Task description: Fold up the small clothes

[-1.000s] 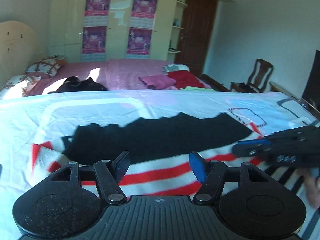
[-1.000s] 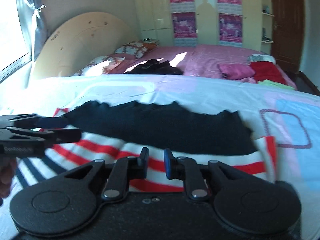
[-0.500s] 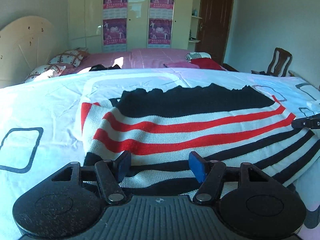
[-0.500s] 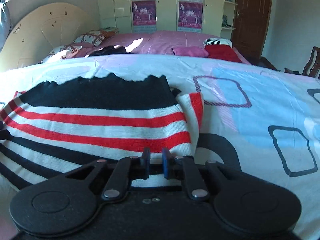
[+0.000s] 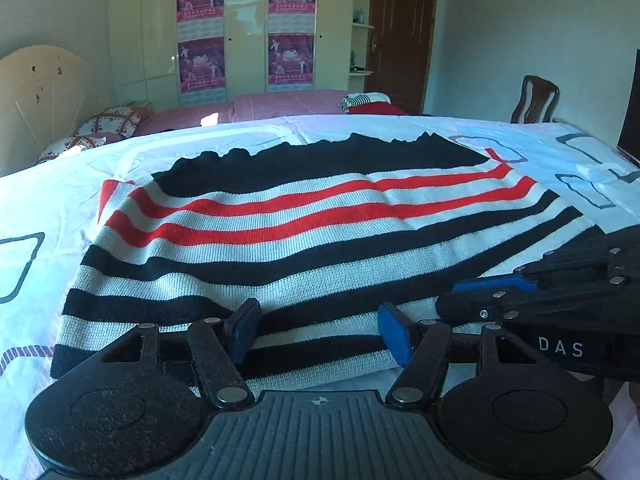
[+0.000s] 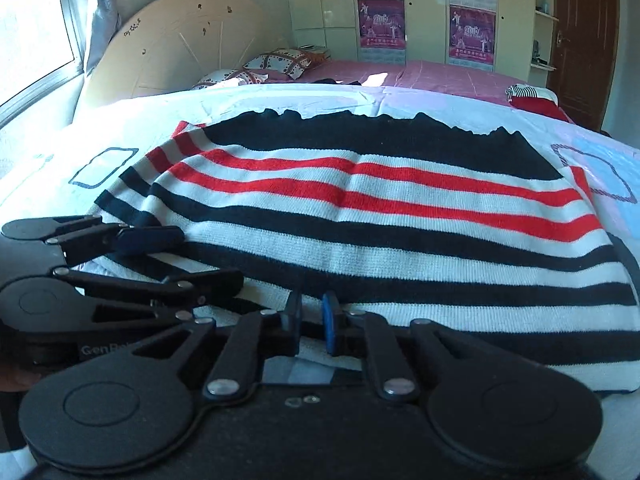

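Note:
A knitted sweater (image 5: 304,232) with black, white and red stripes lies flat on the white patterned bedsheet (image 5: 44,200); it also shows in the right wrist view (image 6: 380,208). My left gripper (image 5: 320,332) is open and empty over the sweater's near hem. My right gripper (image 6: 312,322) is nearly closed with a narrow gap, nothing visibly between the pads, at the near hem. Each gripper shows in the other's view: the right gripper (image 5: 472,296) at the lower right, the left gripper (image 6: 160,256) at the left.
A pink bed (image 6: 420,74) with pillows (image 6: 280,62) and folded clothes (image 5: 368,104) stands behind. A wardrobe with posters (image 5: 244,28), a brown door (image 5: 400,28) and a wooden chair (image 5: 536,98) line the far side.
Both grippers have pulled back toward the sweater's near hem and come close together. The sweater now lies spread flat. The right gripper's jaws have opened slightly.

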The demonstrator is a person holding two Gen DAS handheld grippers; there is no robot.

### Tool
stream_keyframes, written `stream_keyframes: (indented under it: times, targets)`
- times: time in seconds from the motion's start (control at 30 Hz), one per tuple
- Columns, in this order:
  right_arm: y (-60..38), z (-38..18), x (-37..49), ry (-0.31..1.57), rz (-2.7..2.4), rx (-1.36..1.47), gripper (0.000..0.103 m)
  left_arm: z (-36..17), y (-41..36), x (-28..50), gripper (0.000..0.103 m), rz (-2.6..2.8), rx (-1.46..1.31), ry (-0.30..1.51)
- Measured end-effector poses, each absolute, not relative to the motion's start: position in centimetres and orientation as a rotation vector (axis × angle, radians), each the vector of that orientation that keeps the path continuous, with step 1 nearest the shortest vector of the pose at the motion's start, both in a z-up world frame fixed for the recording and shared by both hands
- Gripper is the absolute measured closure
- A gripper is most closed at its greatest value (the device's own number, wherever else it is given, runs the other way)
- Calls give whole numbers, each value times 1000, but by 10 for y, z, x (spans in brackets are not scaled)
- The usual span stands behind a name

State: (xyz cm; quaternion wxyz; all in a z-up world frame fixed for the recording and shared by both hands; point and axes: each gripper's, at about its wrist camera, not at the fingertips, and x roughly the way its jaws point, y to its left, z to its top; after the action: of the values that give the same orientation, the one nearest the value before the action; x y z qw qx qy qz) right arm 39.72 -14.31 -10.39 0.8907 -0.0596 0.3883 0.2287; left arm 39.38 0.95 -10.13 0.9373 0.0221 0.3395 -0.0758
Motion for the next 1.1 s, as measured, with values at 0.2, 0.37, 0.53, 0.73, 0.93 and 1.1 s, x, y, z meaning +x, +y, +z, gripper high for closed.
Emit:
stream_keyframes:
  times: [0.2, 0.37, 0.53, 0.73, 0.93, 1.1]
  targets:
    - [-198, -95, 402, 802, 324, -105, 96, -95, 58, 385, 39, -69, 1, 695]
    - [-304, -103, 395, 823, 133, -19, 103, -102, 106, 366, 39, -79, -50, 713]
    - [-290, -104, 399, 828, 129, -99, 101, -98, 99, 375, 39, -53, -44, 718]
    - [-287, -93, 391, 791, 112, -96, 82, -101, 104, 368, 39, -24, -32, 712]
    - [-287, -87, 391, 791, 116, -91, 84, -83, 111, 358, 38, 22, -106, 680]
    - [-284, -77, 381, 766, 151, -53, 82, -84, 114, 340, 38, 48, -171, 715]
